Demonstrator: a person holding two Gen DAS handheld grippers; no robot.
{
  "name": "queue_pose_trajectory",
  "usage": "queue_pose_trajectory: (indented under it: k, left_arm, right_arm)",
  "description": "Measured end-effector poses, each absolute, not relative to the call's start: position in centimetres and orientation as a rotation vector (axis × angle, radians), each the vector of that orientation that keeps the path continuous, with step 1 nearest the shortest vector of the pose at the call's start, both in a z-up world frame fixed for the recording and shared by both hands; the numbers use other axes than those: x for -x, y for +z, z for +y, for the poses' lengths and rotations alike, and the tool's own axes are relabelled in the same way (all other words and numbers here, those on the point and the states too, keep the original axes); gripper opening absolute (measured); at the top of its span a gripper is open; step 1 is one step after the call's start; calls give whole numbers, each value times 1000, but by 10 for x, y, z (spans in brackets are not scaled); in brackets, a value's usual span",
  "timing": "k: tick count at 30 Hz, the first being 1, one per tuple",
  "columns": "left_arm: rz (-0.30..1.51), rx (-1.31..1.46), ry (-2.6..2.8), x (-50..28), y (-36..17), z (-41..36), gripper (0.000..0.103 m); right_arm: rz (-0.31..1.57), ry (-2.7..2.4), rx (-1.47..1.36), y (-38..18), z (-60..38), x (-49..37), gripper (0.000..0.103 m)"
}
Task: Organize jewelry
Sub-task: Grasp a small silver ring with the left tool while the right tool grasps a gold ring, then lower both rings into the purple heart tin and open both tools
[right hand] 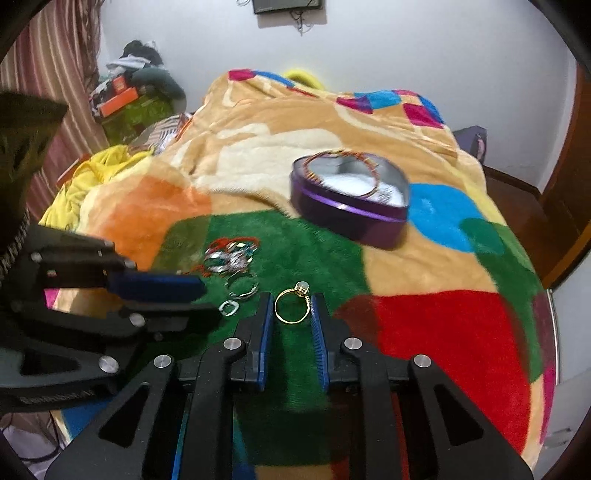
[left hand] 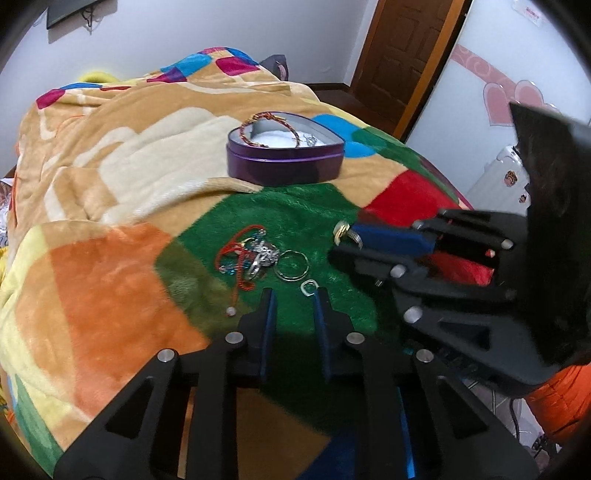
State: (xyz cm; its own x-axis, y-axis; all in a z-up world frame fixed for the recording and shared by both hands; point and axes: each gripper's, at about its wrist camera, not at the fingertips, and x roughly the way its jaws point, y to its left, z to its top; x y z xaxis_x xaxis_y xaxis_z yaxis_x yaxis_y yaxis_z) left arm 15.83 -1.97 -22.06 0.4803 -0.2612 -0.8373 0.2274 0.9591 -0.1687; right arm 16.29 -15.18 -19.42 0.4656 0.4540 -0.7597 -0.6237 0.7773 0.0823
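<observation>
Gold ring (right hand: pixel 291 305) upright between right jaws, stone away from camera

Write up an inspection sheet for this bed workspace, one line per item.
Surface: multicolour plush blanket over a bed, rumpled.
Job's things: purple heart-shaped tin open, a braided bracelet draped on its rim; gold ring held between the right tool fingers; jewelry pile with red cord on the green patch; small silver ring at the left tool tips.
Clutter: clothes and boxes beside the bed.
Grippers: right tool gripping the gold ring; left tool open, holding nothing.
Cables: wires hanging below a wall-mounted screen.
Surroundings: white walls, wooden door, striped curtain.
</observation>
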Motion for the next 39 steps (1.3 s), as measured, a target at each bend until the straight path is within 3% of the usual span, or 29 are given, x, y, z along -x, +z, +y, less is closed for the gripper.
queue_pose_trajectory:
  k: [8,11,19,39]
  left_arm:
    - [1041,27,-296,-166,-227,-27,19]
    - [1037,22,-293,-166,-229,-28,9]
    - [1016,20,-287,-160,-222,-25,9]
    - [799,18,-256,-176,-141,-12,9]
  right_arm:
    - [836,621,190,-185,-168,-167,18]
    - [832,616,181,-184,-170,-167,18]
    - [823,616,167,-180,-171,-168,18]
    - [661,586,136,-127,-178,-173,18]
